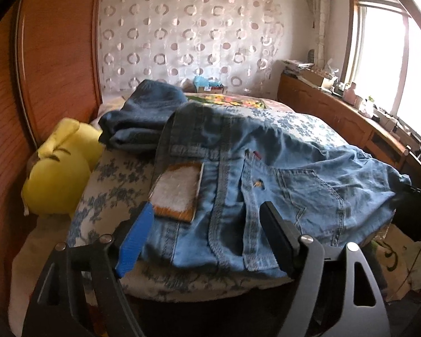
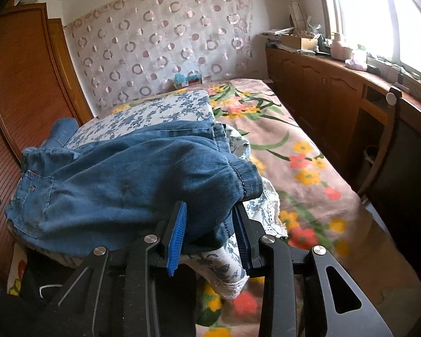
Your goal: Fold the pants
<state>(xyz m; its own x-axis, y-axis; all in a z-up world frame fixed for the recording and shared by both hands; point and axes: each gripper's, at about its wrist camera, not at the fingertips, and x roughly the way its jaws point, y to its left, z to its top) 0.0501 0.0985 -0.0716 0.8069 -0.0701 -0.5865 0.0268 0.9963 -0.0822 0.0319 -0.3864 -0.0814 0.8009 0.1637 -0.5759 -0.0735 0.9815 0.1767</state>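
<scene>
while gaping over jeans (image 1: 266, 174), left tongs (image 1: 207, 236) empty; right tongs (image 2: 210, 236) part-open around hem (image 2: 247, 179)

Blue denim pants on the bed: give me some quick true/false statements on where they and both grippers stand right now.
1. The left gripper stands open over the waistband of the light blue denim pants. True.
2. The tan leather waistband patch faces up. True.
3. The right gripper hangs over bare bedspread, with no cloth between its fingers. False: denim near the pants' hem sits between its blue pads; whether they pinch it is unclear.
4. A yellow plush toy lies on top of the pants. False: it sits apart, beside the wooden wardrobe.
5. A second, darker folded denim garment lies behind the pants. True.
</scene>
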